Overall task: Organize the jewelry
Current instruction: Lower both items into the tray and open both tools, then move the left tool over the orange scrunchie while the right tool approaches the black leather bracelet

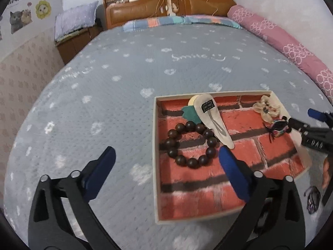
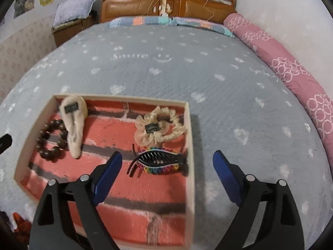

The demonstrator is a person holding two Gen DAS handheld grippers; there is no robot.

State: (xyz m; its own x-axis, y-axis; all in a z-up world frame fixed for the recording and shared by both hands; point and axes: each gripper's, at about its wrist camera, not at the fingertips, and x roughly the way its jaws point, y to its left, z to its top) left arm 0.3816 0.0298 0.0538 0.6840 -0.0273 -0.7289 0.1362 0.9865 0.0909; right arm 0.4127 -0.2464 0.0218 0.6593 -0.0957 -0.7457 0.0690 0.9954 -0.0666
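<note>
Rainbow-edged hair claw clip [image 2: 158, 162] lies crosswise in the box [image 2: 190, 145]; both claws [image 1: 166, 160] [image 2: 168, 166] gape empty.

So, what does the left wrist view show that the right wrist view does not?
Only the left wrist view shows the open left gripper and a teal piece under the beige hair clip. Only the right wrist view shows the open right gripper. Both show the box, bead bracelet, scrunchie and rainbow claw clip.

Shallow box [image 1: 156, 162] on grey bedspread [image 1: 124, 73]
</note>
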